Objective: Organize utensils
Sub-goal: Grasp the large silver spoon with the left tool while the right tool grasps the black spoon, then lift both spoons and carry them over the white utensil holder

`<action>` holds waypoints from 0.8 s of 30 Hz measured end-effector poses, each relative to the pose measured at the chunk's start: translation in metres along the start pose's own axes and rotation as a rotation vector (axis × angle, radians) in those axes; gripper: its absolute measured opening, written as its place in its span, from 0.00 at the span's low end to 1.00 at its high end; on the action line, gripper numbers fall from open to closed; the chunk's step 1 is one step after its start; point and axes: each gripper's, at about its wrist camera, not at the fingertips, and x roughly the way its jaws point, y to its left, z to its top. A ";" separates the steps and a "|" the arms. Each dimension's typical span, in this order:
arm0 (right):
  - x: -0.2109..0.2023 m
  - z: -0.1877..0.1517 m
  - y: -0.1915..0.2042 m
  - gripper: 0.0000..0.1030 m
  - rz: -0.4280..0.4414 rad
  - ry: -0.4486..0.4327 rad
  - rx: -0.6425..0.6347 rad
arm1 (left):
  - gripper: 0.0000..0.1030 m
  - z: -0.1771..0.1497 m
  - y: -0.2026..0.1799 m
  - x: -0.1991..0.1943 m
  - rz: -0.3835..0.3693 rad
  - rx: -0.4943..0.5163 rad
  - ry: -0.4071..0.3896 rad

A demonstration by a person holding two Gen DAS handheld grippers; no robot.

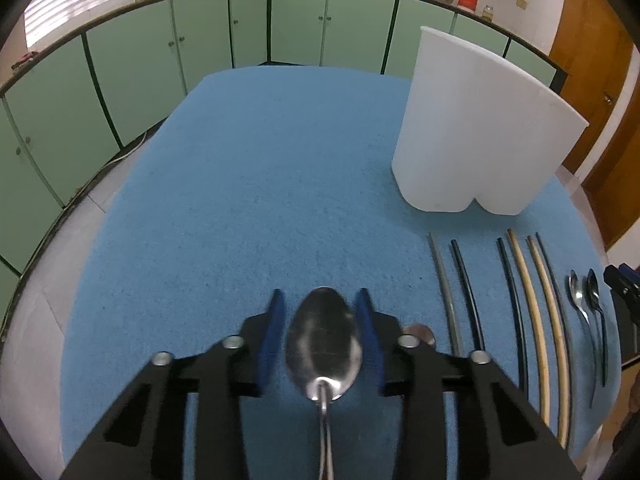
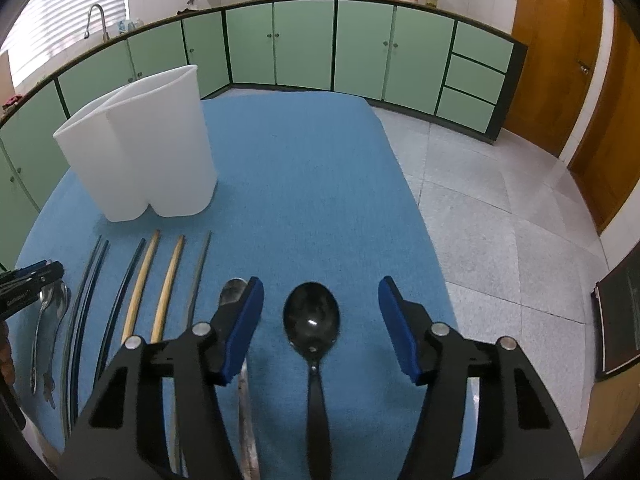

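Utensils lie sorted in a row on the blue desk, near the white holder awaiting them. The left gripper straddles a silver spoon, pads beside its bowl, not visibly clamped; the right gripper, released, brackets a black spoon.
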 end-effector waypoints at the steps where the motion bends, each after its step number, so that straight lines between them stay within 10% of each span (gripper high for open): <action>1: 0.000 0.000 -0.002 0.55 0.002 0.004 0.000 | 0.32 -0.002 0.001 -0.001 -0.007 -0.006 -0.002; 24: 0.039 0.008 0.009 0.36 0.075 0.127 -0.091 | 0.32 -0.014 -0.004 -0.013 0.020 -0.005 -0.051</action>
